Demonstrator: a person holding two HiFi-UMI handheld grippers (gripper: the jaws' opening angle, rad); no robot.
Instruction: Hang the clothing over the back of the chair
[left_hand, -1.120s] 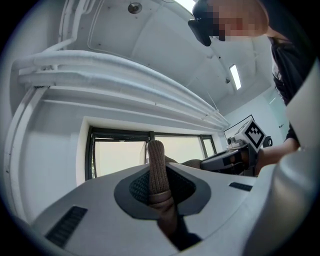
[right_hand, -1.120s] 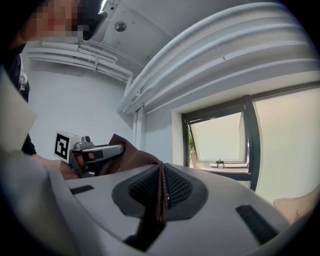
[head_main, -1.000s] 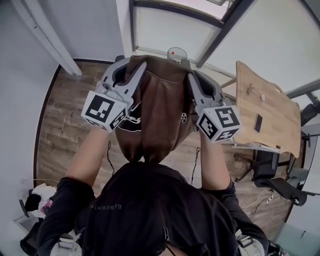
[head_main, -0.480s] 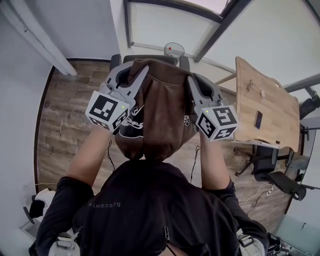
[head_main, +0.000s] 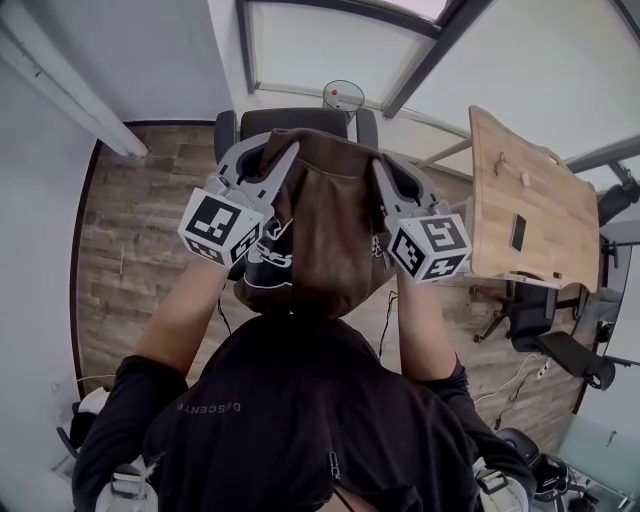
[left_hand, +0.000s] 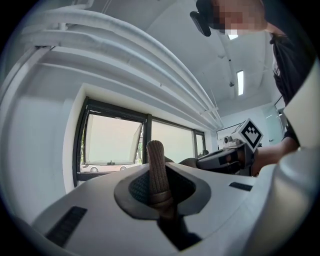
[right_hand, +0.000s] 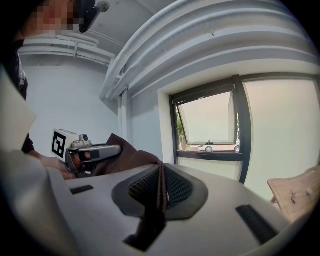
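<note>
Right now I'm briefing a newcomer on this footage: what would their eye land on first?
A brown garment hangs stretched between the left tool and the right tool, both clamped on its edge, mid-picture in the head view. Just beyond it stands the dark chair; a wooden table sits at the right.

I record brown clothing (head_main: 325, 220), white-printed, hanging spread on the near side of the black chair (head_main: 296, 119); contact with its back unconfirmed.

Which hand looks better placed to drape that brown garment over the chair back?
Neither by much: the left gripper and right gripper are each shut on the brown garment, with the chair back just ahead between them. Left has a slight edge: its tip seems nearer the chair's top.
</note>
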